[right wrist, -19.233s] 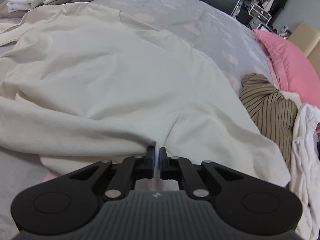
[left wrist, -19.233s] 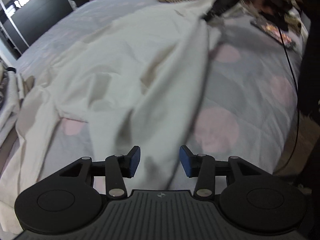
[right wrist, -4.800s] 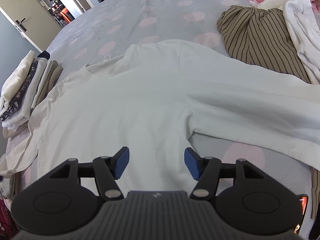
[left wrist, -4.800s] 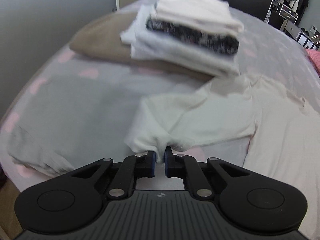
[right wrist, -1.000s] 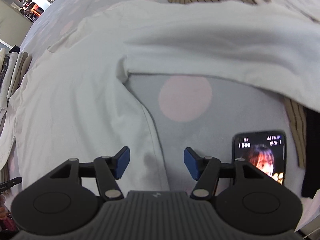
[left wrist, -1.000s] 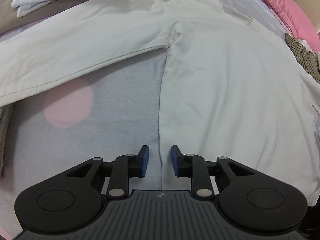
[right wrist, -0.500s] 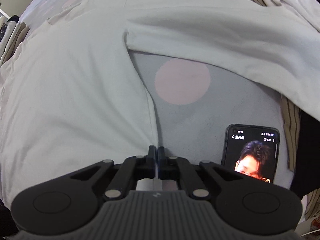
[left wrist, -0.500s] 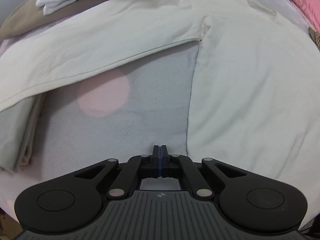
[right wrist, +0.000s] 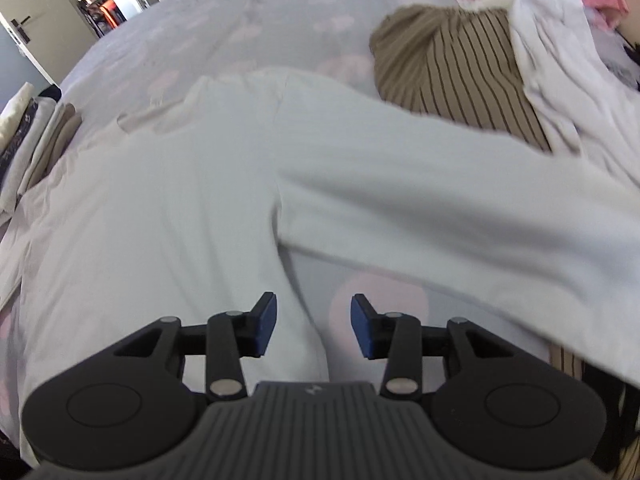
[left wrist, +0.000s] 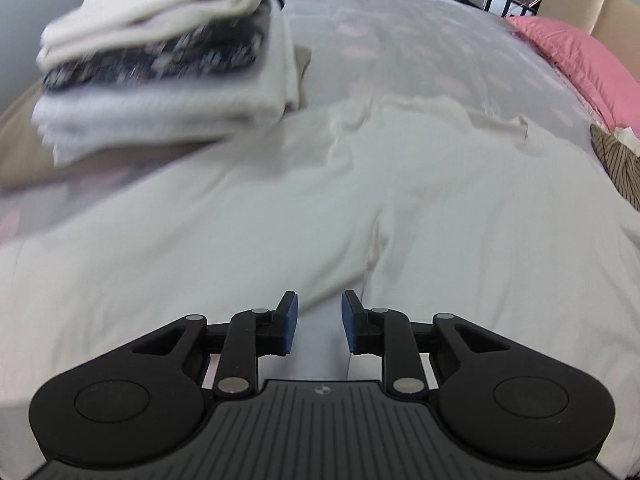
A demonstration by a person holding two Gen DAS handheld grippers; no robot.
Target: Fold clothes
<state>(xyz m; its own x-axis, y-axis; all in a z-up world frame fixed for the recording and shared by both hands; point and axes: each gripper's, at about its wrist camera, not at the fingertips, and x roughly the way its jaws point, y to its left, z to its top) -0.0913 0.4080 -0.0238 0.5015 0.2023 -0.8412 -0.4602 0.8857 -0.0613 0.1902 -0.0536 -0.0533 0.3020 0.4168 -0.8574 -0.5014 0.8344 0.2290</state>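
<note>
Both grippers, left gripper (left wrist: 316, 322) and right gripper (right wrist: 313, 325), are hovering with jaws spread and gripping nothing, low in frame over the cream long-sleeved shirt (left wrist: 460, 216).

A cream long-sleeved cotton shirt (right wrist: 192, 200) fills the frame's centre, its sleeve running right. The right gripper (right wrist: 313, 330) hovers gaping at lower centre; a brown striped garment (right wrist: 452, 68) lies upper right.

Grey pink-dotted bed (left wrist: 400, 40), beige headboard (left wrist: 600, 12)

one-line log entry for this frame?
phase: pre-fold | shirt: flat on bed | left gripper: open | right gripper: open
</note>
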